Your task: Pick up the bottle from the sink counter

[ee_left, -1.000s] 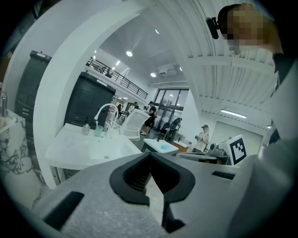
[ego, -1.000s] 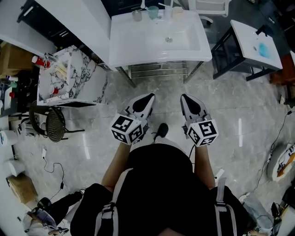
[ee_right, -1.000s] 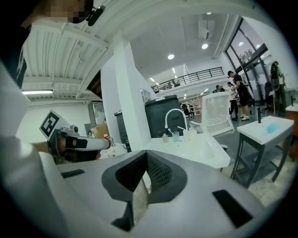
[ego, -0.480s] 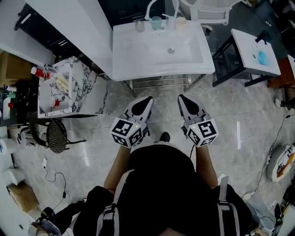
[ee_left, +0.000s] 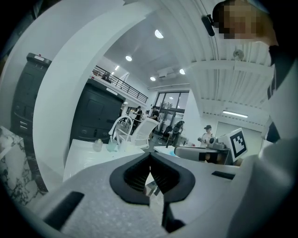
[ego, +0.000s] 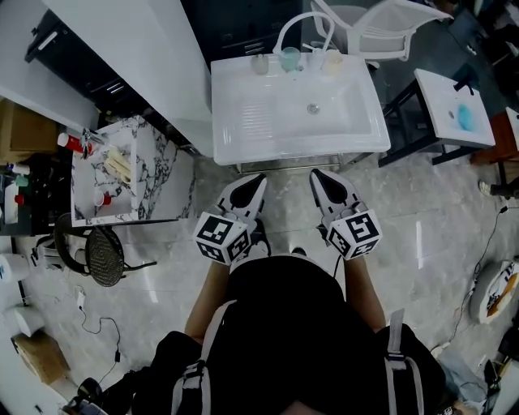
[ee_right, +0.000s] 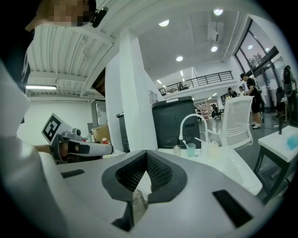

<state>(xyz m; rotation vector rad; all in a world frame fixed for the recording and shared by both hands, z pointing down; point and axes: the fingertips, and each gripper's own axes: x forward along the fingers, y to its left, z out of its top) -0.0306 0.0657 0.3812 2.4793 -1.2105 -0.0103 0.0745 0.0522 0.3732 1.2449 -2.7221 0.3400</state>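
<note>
Since the left gripper (ego: 262, 177) and right gripper (ego: 315, 173) hung before the sink counter (ego: 243, 130) with jaws pressed together on nothing, we judged we should spread one pair early and reach level for the bottle (ego: 259, 64) at the back rim, beside the teal cup (ego: 289, 58).

- Sink counter (ego: 243, 138): plain glossy white, as is its arched faucet (ego: 285, 31).
- Bottle (ego: 259, 65): pale, greyish and see-through.
- Cup (ego: 289, 58): light teal.
- Container (ego: 332, 62): cream.
- Left tongs (ego: 260, 177) and right tongs (ego: 315, 173): white-grey shells with black ribbed pads; each marker cube (ego: 220, 237) bears black-and-white squares.
- Side counter (ego: 158, 166): white marble with black veining.
- Floor (ego: 438, 243): shiny grey marble, faintly veined.
- Chair (ego: 381, 24): white.
</note>
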